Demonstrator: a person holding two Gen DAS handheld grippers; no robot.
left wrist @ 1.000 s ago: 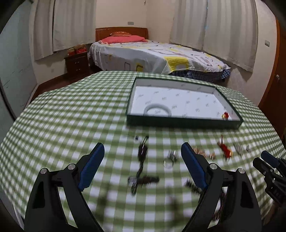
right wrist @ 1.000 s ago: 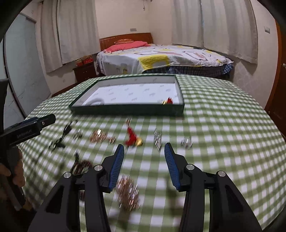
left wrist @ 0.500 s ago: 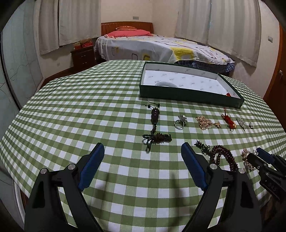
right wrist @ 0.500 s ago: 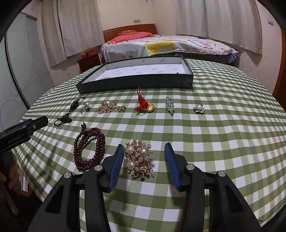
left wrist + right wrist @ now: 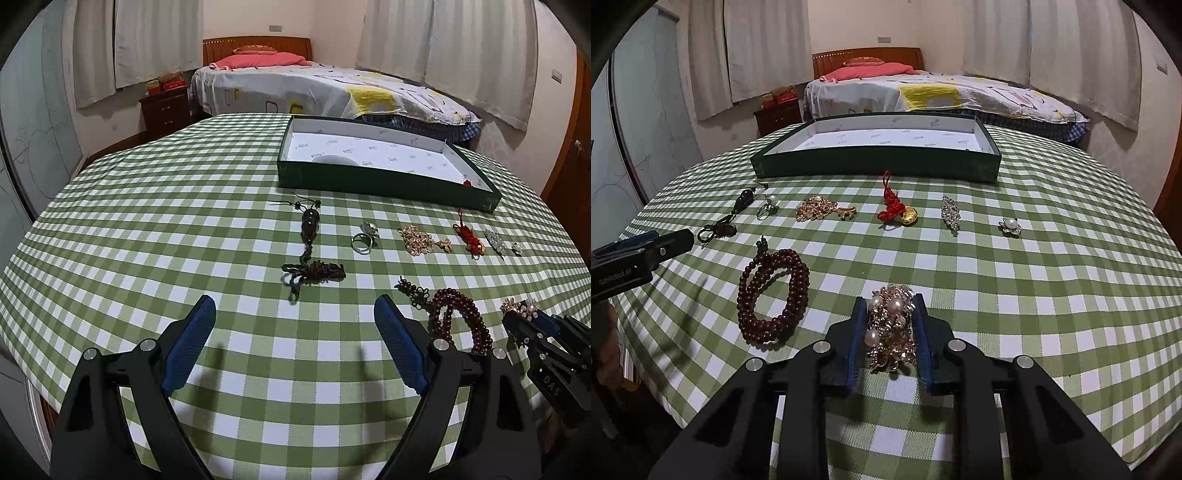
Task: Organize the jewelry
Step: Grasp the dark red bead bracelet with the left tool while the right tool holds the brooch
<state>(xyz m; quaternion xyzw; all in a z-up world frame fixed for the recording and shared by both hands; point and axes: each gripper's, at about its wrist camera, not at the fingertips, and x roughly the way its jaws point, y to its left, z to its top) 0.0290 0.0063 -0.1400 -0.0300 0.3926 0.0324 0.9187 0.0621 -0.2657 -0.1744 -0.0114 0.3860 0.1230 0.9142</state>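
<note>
White lettering "DAS" shows on the right gripper point(image 5: 546, 332) body in the left view. Its blue fingers point(image 5: 857, 332) are clamped on the gold pearl-studded brooch point(image 5: 890, 328) near the bench's point(image 5: 1052, 280) front edge. The left gripper point(image 5: 294, 332) has fingers wide apart, holding nothing, above the checked cloth.

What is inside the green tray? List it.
In the green tray, the left wrist view shows a white bangle near the front wall and a small red piece in the right corner. The wall covers the bangle's front and the floor behind it.
</note>
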